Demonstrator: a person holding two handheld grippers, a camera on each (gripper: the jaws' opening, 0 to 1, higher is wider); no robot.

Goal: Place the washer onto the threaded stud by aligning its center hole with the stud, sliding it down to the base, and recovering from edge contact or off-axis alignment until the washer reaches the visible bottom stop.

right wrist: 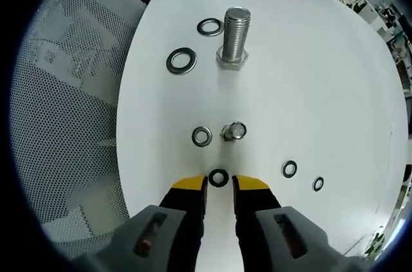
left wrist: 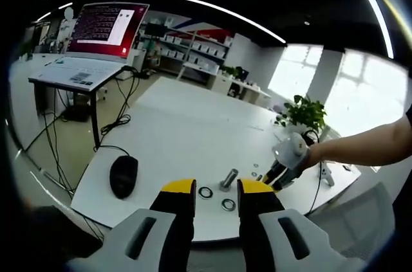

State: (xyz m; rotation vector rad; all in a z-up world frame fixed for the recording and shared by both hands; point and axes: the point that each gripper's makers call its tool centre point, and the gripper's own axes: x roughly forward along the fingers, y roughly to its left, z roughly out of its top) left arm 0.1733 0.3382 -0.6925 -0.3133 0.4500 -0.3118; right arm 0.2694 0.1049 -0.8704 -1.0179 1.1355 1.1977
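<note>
In the left gripper view, the left claw (left wrist: 216,190) stood with its yellow-tipped jaws apart and nothing between them, held back from the near edge of the white tabletop (left wrist: 187,124). Beyond its tips lay two large washers (left wrist: 206,192), one to either side of the large threaded stud (left wrist: 228,179), which stood upright on its hex base. A computer mouse (left wrist: 123,175) sat further left on the tabletop. The right claw (left wrist: 275,175) came in from the right, carried by a person's forearm (left wrist: 367,146), and hung low over the tabletop near the stud. A laptop (left wrist: 96,37) stood on a separate stand behind, and a potted plant (left wrist: 302,114) at the far right.

In the right gripper view, the right claw (right wrist: 219,184) was narrowly parted, its tips on either side of a small dark washer (right wrist: 219,177) lying flat on the tabletop; whether the jaws touched it I cannot tell. Just beyond stood a small stud (right wrist: 234,132) with another washer (right wrist: 202,136) beside it. Further off rose the large threaded stud (right wrist: 234,35), with two large washers near its base, and two small washers (right wrist: 290,169) lay to the right.

The step in hand appeared to be picking up the small dark washer. Lying flat, it would probably pinch best by its rim, with the jaws lowered level so it does not skid or flip. Once lifted, keeping it level and centring its hole over the stud before lowering should avoid catching an edge on the threads.
</note>
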